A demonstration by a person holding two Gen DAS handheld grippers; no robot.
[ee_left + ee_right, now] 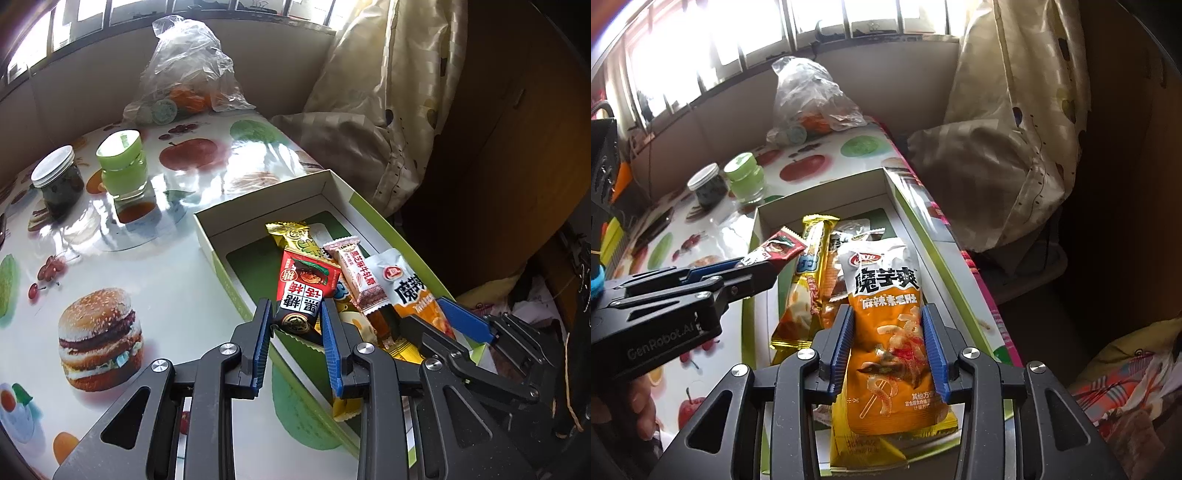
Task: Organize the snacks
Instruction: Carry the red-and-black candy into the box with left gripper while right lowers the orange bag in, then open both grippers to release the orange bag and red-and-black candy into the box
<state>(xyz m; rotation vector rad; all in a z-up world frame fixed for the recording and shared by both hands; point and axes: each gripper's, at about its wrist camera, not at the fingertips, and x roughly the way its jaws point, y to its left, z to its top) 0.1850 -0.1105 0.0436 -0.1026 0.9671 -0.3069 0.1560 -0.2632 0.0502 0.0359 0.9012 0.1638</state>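
A white box with green sides sits on the table and holds several snack packets. My left gripper is shut on a red-and-black snack packet over the box's near end; it also shows in the right wrist view. My right gripper is shut on an orange-and-white konjac snack pouch over the box, seen too in the left wrist view. A gold wafer packet and a pink-white nougat bar lie in the box.
The table has a glossy food-print cover. A dark jar with a white lid and a green-lidded jar stand at the left. A clear plastic bag with oranges sits at the back. A curtain hangs to the right.
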